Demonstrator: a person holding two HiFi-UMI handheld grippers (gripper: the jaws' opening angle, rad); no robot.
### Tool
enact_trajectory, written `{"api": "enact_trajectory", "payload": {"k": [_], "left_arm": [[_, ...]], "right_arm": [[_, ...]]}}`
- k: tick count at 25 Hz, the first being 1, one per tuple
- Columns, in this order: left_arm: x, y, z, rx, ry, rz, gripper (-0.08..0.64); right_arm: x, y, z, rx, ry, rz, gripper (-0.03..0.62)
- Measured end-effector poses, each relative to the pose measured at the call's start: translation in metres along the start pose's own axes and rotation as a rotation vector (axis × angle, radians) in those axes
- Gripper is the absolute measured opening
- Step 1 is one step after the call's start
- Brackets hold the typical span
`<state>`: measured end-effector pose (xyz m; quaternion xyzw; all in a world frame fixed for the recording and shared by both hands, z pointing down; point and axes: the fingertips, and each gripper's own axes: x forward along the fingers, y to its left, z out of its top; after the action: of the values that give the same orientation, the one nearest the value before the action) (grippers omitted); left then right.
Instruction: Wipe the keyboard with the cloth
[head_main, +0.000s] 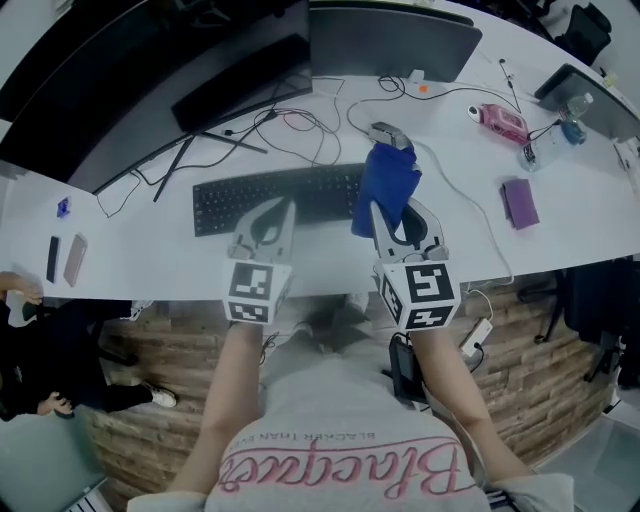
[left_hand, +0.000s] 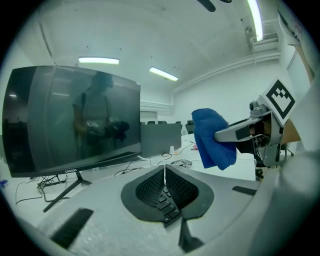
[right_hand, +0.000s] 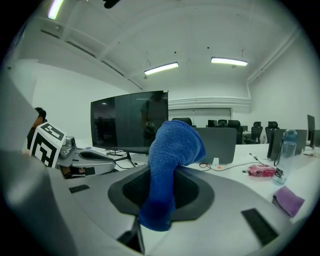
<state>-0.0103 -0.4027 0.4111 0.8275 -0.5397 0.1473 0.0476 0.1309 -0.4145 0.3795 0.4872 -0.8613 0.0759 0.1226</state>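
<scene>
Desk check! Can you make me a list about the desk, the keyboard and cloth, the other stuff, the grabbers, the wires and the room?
Surface: curved white desk, bare in front of the keyboard.
Job's things: black keyboard lies flat; blue cloth hangs by its right end.
Clutter: grey mouse, pink case, purple pouch, water bottle.
Grippers: left gripper shut and empty, above the keys; right gripper shut on the cloth.
Cables: dark cables tangled behind the keyboard.
Surroundings: big dark monitor; ceiling lights on.
</scene>
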Motion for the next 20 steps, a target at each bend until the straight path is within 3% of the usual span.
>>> {"api": "enact_trajectory", "payload": {"k": [9,20], "left_arm": [[-0.069,0.011,0.014,0.042,-0.078,-0.026,0.006],[-0.135,0.018,0.033,0.056,-0.199,-0.022,0.006]], "right_arm": [[-0.015,0.101,0.013,-0.045,-0.058,0.061,0.091],[-0.040,0.185,0.021,-0.117,-0.107,0.092,0.091]]}}
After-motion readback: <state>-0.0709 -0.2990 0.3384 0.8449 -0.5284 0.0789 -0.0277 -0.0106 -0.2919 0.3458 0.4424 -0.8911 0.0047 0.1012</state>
